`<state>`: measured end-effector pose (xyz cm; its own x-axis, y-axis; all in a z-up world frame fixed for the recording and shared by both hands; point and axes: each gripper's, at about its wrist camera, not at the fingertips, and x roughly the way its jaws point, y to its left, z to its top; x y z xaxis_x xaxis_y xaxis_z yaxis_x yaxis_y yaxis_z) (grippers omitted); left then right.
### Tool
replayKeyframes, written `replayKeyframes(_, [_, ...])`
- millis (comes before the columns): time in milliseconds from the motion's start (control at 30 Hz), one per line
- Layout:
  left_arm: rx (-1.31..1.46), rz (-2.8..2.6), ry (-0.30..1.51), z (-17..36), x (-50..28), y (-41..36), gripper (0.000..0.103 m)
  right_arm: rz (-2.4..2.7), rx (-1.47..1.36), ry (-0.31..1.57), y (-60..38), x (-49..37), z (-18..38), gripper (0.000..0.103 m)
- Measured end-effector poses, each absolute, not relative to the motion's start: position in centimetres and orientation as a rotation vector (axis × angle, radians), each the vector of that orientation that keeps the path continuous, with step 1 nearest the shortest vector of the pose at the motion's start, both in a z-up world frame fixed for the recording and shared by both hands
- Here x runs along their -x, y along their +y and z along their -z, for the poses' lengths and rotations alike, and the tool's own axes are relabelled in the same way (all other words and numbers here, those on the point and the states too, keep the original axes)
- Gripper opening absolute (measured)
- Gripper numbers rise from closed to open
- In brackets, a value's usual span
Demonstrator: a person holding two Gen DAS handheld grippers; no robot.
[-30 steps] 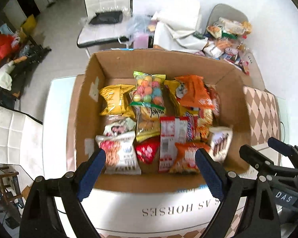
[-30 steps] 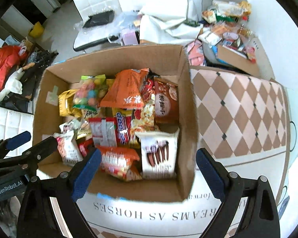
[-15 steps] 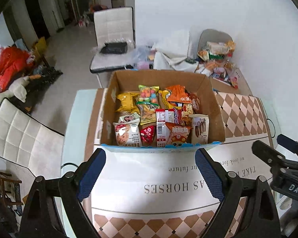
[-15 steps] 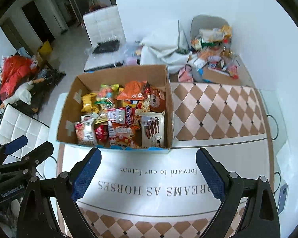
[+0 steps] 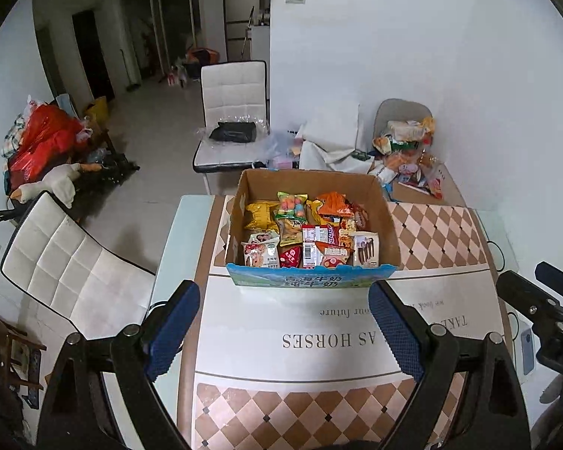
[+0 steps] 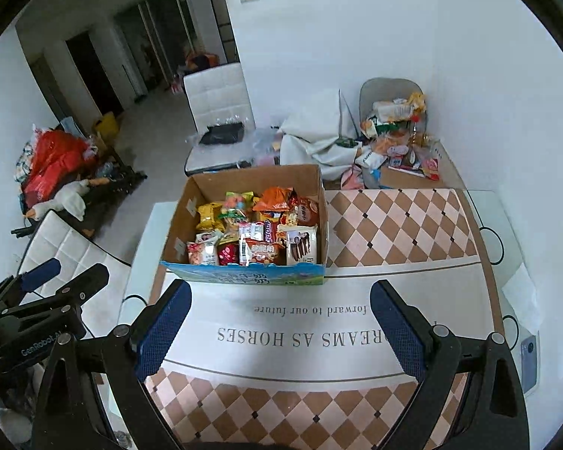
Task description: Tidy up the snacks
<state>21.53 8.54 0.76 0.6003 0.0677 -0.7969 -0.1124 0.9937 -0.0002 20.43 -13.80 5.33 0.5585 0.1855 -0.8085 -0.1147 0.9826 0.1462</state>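
Cardboard: a brown box (image 5: 384,221) is sitting on the table ahead of both tongs, its top open and its near wall printed blue and green.
Snacks: packets (image 5: 307,230) are lying packed together inside the box, filling its floor; a yellow bag (image 5: 259,215) is resting toward the far left and a white packet with brown sticks (image 5: 366,249) at the near right corner.
Left tongs (image 5: 283,332): the blue-padded tips are standing wide apart with nothing between them, hovering above the white strip of the tablecloth, well short of the box.
Right tongs (image 6: 279,328): the tips are likewise spread wide and gripping nothing, hanging over the same lettered strip, the box lying ahead and slightly left of their middle.
Tablecloth (image 6: 394,225): a checked brown and cream cloth is covering the table; to the right of the box a broad stretch of it is lying bare.
Table edge (image 5: 176,232): the pale left border is running just beside the box's left wall, leaving only a narrow margin there.
Chair (image 5: 75,262): a white padded chair is standing close against that left edge, beside the left tongs.
Far side: a second white chair (image 6: 221,101) and a heap of loose packets (image 6: 398,138) are lying beyond the box's back wall.
Phone (image 6: 528,360): a phone is lying near the table's right edge, outside the right tongs' right tip.
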Motion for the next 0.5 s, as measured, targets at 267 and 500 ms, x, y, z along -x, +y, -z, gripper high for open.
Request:
replayKeyframes(267, [0.011, -0.101, 0.836, -3.5, -18.9, 7.6, 0.092, -0.178, -0.056, 0.939, -14.1, -17.6, -7.5, 0.098])
replayKeyframes(500, [0.029, -0.113, 0.811, -3.8, -18.5, 7.9, 0.092, -0.152, -0.026, 0.898, -14.1, -17.1, -8.4, 0.101])
